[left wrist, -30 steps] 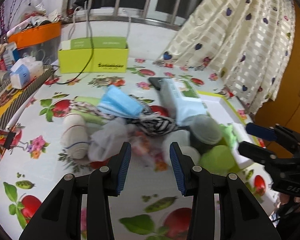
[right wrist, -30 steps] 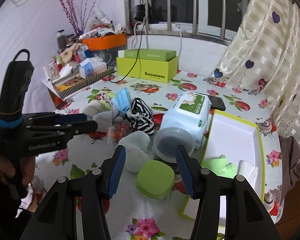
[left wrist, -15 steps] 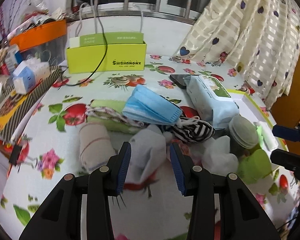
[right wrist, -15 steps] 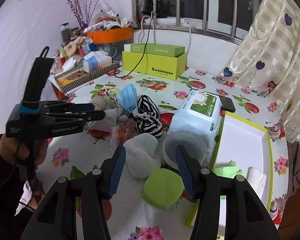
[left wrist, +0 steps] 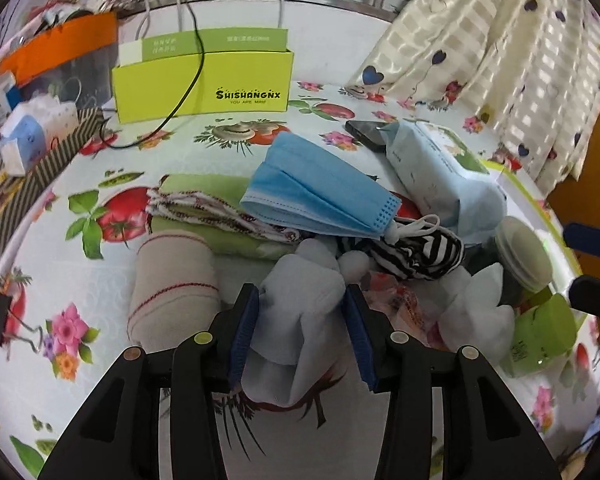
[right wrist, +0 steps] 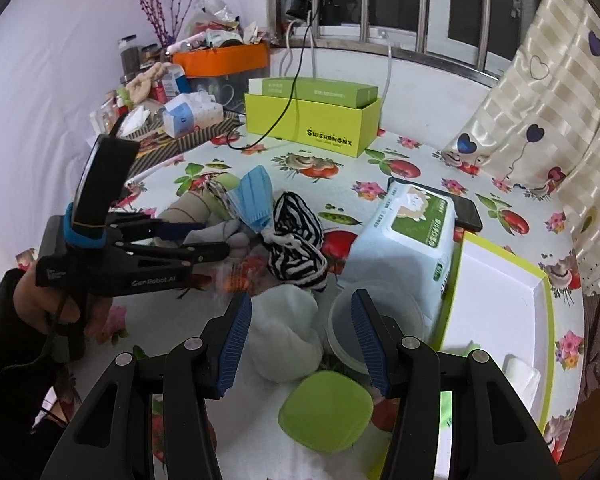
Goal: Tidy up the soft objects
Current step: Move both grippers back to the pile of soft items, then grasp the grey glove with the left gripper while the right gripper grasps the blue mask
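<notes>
A heap of soft things lies mid-table. My left gripper (left wrist: 300, 320) is open, its blue pads on either side of a pale grey sock (left wrist: 300, 320); I cannot tell if they touch it. Around it lie a beige bandage roll (left wrist: 174, 280), a blue face mask (left wrist: 316, 196), a striped black-and-white cloth (left wrist: 420, 252) and a patterned cloth on green fabric (left wrist: 216, 212). My right gripper (right wrist: 300, 336) is open above a white sock (right wrist: 288, 332). The left gripper (right wrist: 196, 240) also shows in the right wrist view.
A wet-wipes pack (right wrist: 408, 236), a clear lidded tub (right wrist: 372, 320) and a green lid (right wrist: 326, 410) sit beside a white tray with a green rim (right wrist: 500, 292). A phone (right wrist: 466, 212), a lime box (right wrist: 316, 128) and cluttered boxes (right wrist: 184, 120) stand farther back.
My left gripper has moved forward and down into the heap, so the grey sock now sits between its pads. My right gripper has edged forward slightly.
</notes>
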